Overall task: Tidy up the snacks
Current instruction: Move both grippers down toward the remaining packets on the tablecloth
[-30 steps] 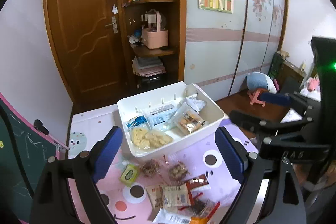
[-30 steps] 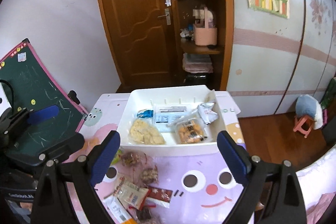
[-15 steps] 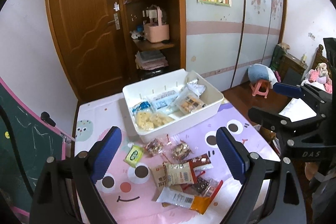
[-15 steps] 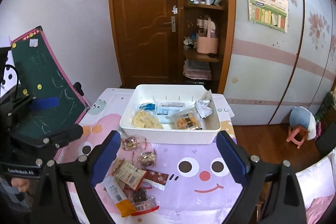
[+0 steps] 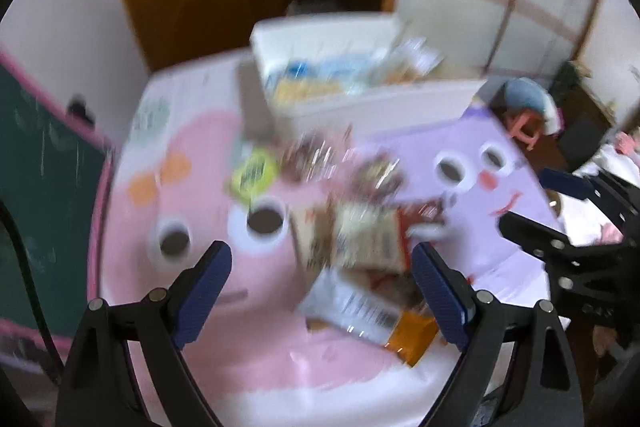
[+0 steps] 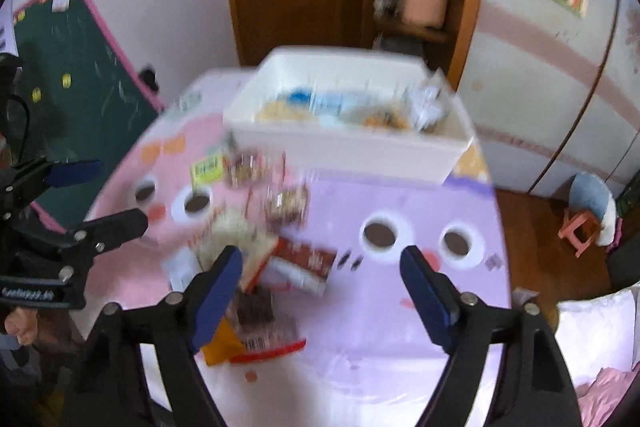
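Both tools had been lowered toward the packet pile (image 5: 360, 259). Left tool (image 5: 320, 287) stood open, empty, nearest; right tool (image 6: 320, 283) was closing on nothing.

Both grippers have dropped toward the loose snack packets (image 6: 256, 267) in front of the white bin (image 6: 348, 151), the left gripper (image 5: 322, 267) with jaws wide, the right gripper (image 6: 322, 267) with jaws closing on nothing, and both views are now motion-blurred.

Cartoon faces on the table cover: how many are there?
2: a pink face on the left, partly under snack packets; a purple face on the right, before the white bin.
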The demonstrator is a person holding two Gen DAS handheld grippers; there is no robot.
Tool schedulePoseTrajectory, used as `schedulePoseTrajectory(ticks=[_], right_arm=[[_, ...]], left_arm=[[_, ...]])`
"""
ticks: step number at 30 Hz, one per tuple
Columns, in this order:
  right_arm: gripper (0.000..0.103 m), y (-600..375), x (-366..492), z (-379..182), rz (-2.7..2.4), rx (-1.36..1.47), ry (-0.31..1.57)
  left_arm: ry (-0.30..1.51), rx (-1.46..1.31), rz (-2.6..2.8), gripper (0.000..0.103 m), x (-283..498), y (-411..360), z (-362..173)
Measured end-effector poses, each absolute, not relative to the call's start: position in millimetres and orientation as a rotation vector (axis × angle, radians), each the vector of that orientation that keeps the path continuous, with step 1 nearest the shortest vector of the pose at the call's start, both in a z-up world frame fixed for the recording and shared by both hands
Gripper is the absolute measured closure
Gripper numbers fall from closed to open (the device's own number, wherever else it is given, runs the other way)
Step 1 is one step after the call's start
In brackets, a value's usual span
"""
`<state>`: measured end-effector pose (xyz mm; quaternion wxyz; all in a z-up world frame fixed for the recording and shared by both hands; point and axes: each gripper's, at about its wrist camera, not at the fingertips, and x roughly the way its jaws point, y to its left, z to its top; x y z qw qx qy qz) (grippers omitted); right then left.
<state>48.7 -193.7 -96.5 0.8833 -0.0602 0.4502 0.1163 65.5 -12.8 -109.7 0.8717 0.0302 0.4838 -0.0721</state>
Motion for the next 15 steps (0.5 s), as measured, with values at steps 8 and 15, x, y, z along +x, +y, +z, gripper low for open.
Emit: schedulePoseTrajectory(ticks=[8, 15], right_arm=[[0.033, -179, 52, -160, 0.322, -0.13, 1.088], [0.033, -157, 55, -180, 0.377, -0.186, 1.11]], left_arm=[[1.178, -0.15, -0.033, 0.012, 75, 0, -177], [1.208, -0.15, -0.006, 0.012, 74, -12, -194]])
